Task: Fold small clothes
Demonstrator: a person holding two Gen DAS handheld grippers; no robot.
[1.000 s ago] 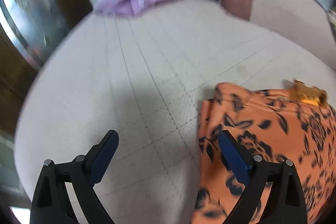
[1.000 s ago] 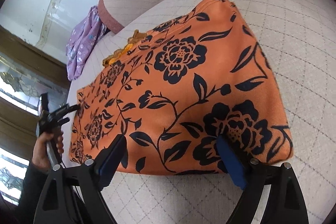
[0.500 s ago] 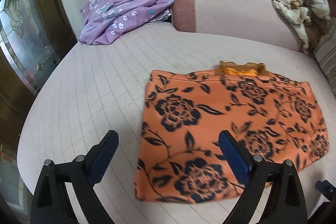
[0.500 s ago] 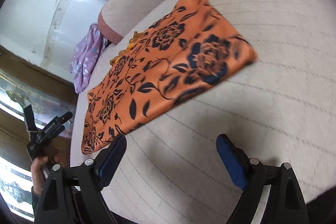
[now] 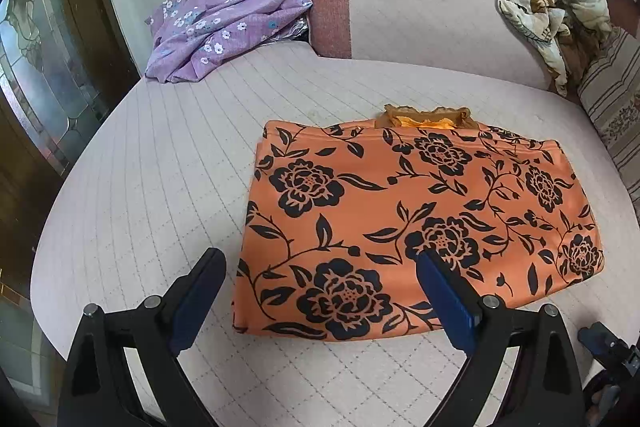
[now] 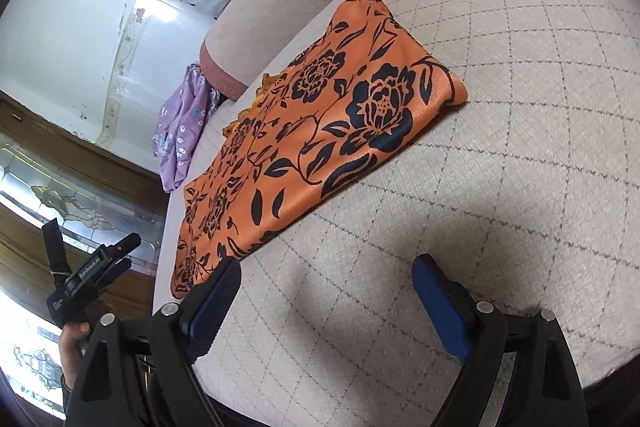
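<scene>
An orange garment with black flowers [image 5: 420, 223] lies folded flat into a rectangle on the pale quilted seat [image 5: 160, 187]; a frilled orange edge [image 5: 428, 117] pokes out at its far side. My left gripper [image 5: 320, 267] hovers open above the garment's near left corner, nothing between its blue pads. In the right wrist view the same garment [image 6: 320, 131] stretches away to the upper left. My right gripper [image 6: 326, 279] stands open over bare seat in front of the garment's near long edge, holding nothing. The left gripper [image 6: 90, 267] shows at the far left, held in a hand.
A purple flowered cloth [image 5: 224, 23] is heaped at the back left against the seat's backrest [image 5: 420, 19]. A crumpled cream patterned cloth [image 5: 556, 11] lies on the backrest at the right, beside a striped cushion [image 5: 612, 107]. A glass-panelled wooden door [image 5: 44, 75] stands left.
Both grippers have pulled back from the orange garment, which now lies flat and whole in view. The left one rose and drew away; the right one moved off its edge onto bare seat.
</scene>
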